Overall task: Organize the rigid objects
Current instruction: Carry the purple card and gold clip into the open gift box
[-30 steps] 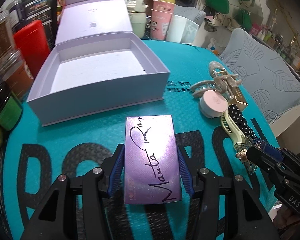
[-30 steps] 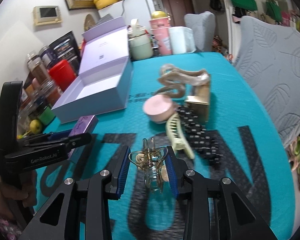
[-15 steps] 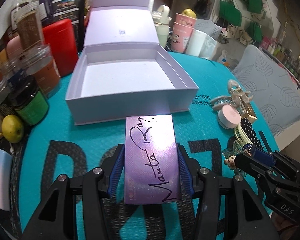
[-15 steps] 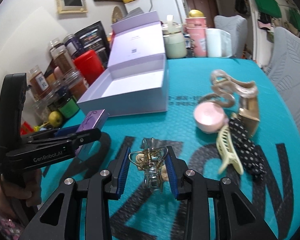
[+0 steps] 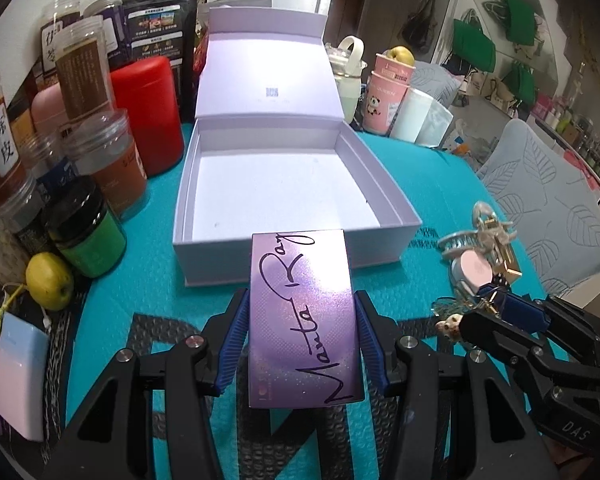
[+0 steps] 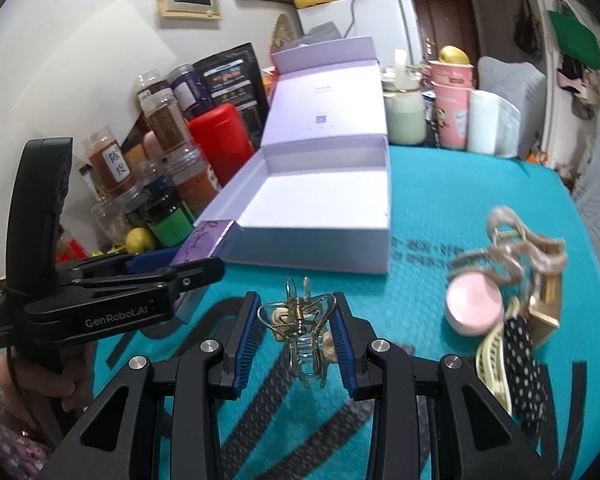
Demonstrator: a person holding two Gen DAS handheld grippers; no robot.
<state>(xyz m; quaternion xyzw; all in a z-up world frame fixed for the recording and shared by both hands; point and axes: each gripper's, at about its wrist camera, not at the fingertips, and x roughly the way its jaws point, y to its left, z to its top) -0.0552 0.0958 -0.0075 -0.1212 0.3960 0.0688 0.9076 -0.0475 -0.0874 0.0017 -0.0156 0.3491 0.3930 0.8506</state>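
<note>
Purple box point(image 5: 303, 316) lettered in script is clamped on both long sides by the left tool point(image 5: 300, 338), held above the teal table point(image 5: 440, 184) with its far end at the near wall of the open lavender case point(image 5: 296, 256); its near end is hidden behind the tool body. From the right wrist, the right tool point(image 6: 296, 338) pinches a gold wire hair clip point(image 6: 302, 332) between narrow-set pads, with the remaining hair clips point(image 6: 512, 312) piled at right, overlapping and hard to separate.

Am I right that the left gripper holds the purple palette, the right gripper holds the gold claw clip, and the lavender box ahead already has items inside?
Not quite: the lavender box is empty, as the left wrist view shows. The left gripper does hold the purple palette, and the right gripper the gold claw clip.
</note>
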